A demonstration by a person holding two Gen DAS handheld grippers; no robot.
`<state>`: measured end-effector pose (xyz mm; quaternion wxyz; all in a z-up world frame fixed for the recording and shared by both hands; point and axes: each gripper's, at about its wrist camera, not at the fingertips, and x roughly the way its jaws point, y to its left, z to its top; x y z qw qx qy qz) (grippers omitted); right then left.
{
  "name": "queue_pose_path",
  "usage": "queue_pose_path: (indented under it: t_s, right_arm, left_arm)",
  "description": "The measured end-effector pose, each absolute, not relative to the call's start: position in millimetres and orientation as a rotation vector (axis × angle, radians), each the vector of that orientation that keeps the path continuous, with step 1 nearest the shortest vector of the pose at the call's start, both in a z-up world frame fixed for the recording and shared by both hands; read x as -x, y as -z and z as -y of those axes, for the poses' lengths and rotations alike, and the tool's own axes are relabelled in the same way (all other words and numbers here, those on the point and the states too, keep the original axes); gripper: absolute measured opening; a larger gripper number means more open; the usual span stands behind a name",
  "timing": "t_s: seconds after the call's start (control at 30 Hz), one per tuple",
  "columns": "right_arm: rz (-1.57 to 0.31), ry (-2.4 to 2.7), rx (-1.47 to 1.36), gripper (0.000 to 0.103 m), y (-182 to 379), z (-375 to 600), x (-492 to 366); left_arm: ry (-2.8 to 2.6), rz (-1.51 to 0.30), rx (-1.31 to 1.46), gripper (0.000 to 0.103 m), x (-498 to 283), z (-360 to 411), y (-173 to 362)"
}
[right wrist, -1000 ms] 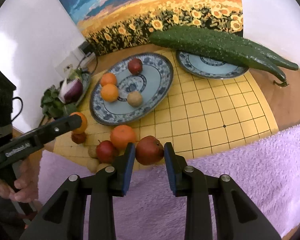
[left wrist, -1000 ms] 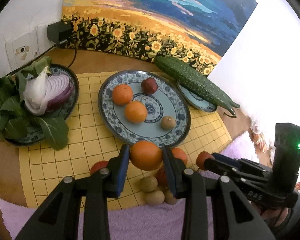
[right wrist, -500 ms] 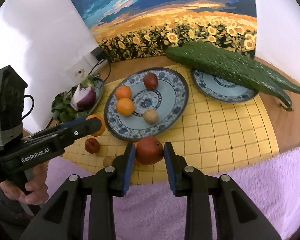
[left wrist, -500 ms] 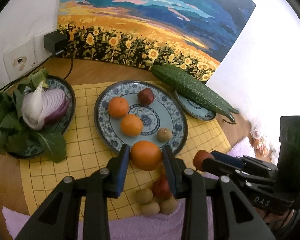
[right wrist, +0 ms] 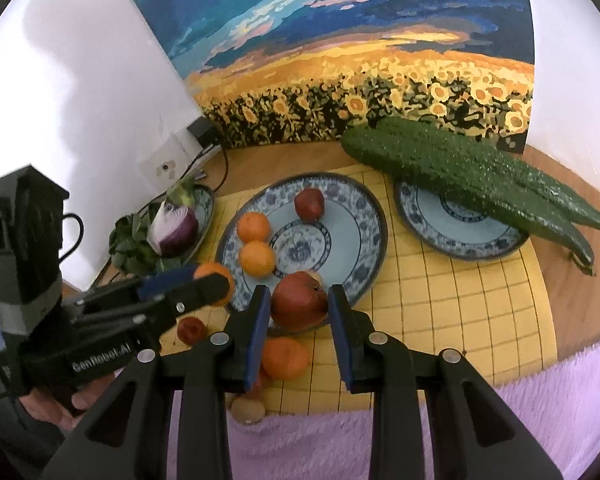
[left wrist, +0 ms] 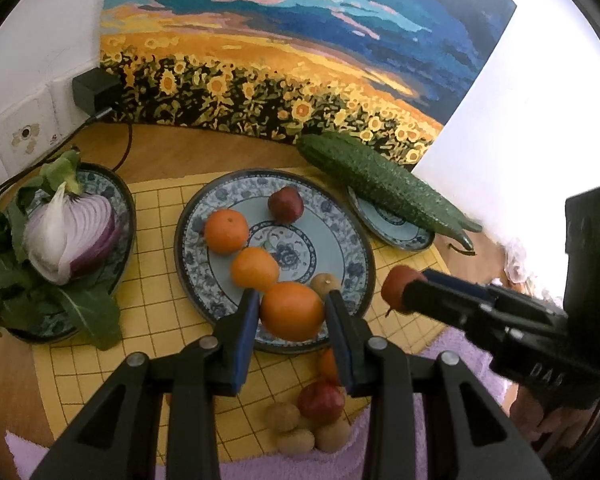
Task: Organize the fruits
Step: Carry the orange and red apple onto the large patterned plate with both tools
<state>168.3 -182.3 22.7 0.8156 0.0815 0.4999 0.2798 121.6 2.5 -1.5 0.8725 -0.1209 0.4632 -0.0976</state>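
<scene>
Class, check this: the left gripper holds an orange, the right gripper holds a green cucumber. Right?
Not quite. The left gripper does hold an orange, but the right gripper holds a red fruit, as the right wrist view shows.

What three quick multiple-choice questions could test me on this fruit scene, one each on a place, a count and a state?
1. Where do the cucumbers lie?
A. across the small plate
B. on the purple cloth
C. beside the onion

2. How many fruits rest on the big plate?
A. two
B. four
C. seven

3. What is the left gripper doing?
A. hanging open and empty
B. clamping an orange
C. clamping a cucumber

Answers: 1 A, they span its rim; 2 B, two oranges, a red fruit and a small brown one sit there; 3 B, both pads press the orange.
</scene>
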Motion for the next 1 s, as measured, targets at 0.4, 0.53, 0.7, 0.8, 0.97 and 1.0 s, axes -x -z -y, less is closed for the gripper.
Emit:
queue_pose_path:
  t_s: [0.4, 0.53, 0.7, 0.8, 0.97, 1.0]
  right_arm:
    - [-1.089, -0.619, -0.175, 0.031, -13.3, 181.7, -200.5]
    - [-1.091, -0.627, -0.168, 0.031, -11.1, 179.5, -212.5]
    - [-1.094, -0.645, -0.158, 0.031, -7.7, 172.3, -227.6]
    - [-1.103, -0.652, -0.149, 0.031, -2.1, 167.3, -235.1]
    - [-1.116, -0.657, -0.134, 0.031, 5.5, 160.9, -241.9]
    - [-1.120, -0.657, -0.132, 0.031, 7.6, 160.2, -242.4]
  left_arm:
    - [0.178, -1.000, 0.259, 0.036, -140.6, 3.6, 13.0]
    - [0.171, -1.001, 0.256, 0.036, -145.0, 6.7, 15.1]
    - [0.167, -1.006, 0.240, 0.036, -147.0, 8.5, 20.7]
    - [0.168, -1.014, 0.237, 0.036, -146.3, 9.6, 24.9]
    - [0.159, -1.026, 0.240, 0.036, -145.2, 8.3, 31.3]
    - [0.156, -1.034, 0.249, 0.036, -146.2, 7.0, 33.2]
